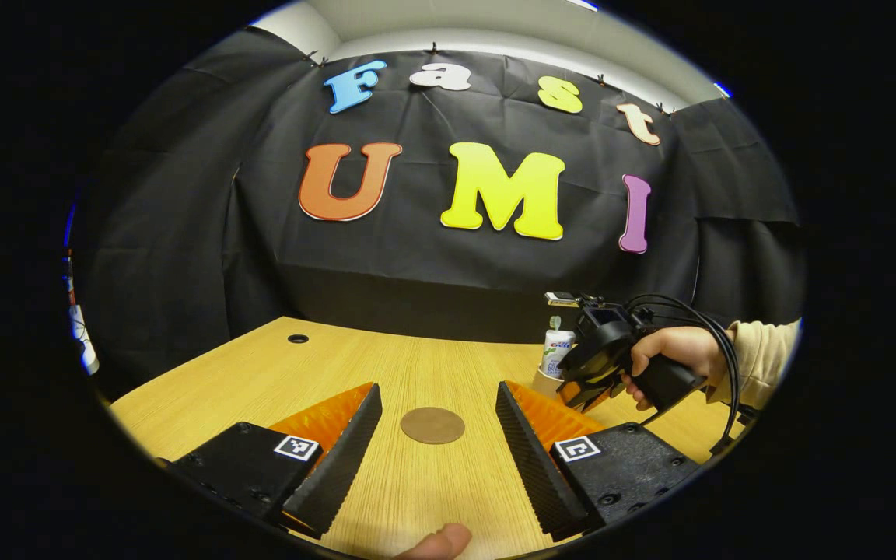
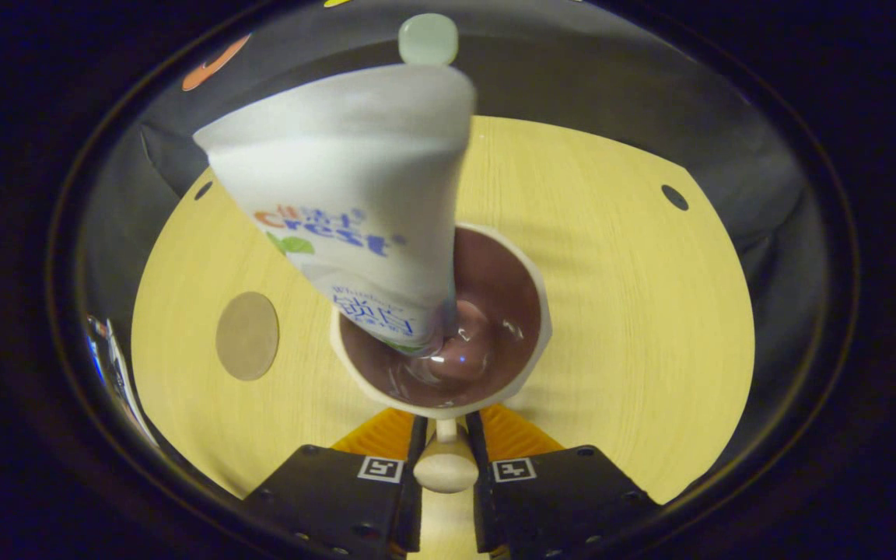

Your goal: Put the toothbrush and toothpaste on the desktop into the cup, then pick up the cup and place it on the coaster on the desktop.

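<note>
Up close, right gripper (image 2: 444,443) fingers (image 2: 415,435) around cup (image 2: 527,365) handle (image 2: 445,467).

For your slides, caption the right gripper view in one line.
Right gripper shut on the cup by its handle; toothpaste stands inside.

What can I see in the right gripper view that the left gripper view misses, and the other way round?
The right gripper view looks down into the cup, showing its dark inside with the toothpaste tube standing in it, and the right gripper clamped on the cup's handle. The left gripper view shows the open left gripper hovering over the desk, plus the hand holding the right gripper from outside. Both show the wooden desktop, the round brown coaster, the toothpaste and the cup.
</note>
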`<state>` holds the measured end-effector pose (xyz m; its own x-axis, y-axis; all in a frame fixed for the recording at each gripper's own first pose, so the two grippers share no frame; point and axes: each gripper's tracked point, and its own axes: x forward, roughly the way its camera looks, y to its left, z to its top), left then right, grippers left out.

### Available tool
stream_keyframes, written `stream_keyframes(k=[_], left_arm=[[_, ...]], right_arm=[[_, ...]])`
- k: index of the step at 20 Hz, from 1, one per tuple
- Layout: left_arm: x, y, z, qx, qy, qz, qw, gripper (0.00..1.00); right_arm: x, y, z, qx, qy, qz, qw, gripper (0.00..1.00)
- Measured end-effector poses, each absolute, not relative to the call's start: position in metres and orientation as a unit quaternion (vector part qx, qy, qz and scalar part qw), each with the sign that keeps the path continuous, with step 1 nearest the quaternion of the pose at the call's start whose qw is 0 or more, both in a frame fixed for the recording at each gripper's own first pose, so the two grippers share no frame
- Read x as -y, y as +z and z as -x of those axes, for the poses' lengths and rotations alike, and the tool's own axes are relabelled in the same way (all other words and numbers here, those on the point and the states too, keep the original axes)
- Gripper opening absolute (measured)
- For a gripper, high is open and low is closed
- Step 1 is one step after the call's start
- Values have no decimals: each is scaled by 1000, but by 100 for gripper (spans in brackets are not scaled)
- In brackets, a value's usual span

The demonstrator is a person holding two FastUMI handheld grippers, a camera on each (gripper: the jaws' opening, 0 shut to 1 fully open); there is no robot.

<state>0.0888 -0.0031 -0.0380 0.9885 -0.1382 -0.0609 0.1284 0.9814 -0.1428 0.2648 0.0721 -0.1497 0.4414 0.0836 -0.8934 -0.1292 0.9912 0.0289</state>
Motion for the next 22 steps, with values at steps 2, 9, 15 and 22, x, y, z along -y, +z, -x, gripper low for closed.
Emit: stream_keyframes(k=[2, 9, 15, 22], left_arm=[[4, -37, -88, -32, -70, 63, 995, 94], [4, -40, -86, -33, -74, 65, 995, 94], [-13, -51, -71, -33, -63, 69, 995, 94], [-32, -64, -64, -40, -49, 66, 996, 94]], right_arm=[[-70, -150, -266, -519, 64, 26, 852, 24], [-71, -142, -270, -490, 59, 27, 869, 22], [-84, -136, -277, -463, 104, 30, 880, 22], [-127, -147, -286, -456, 151, 67, 874, 22]])
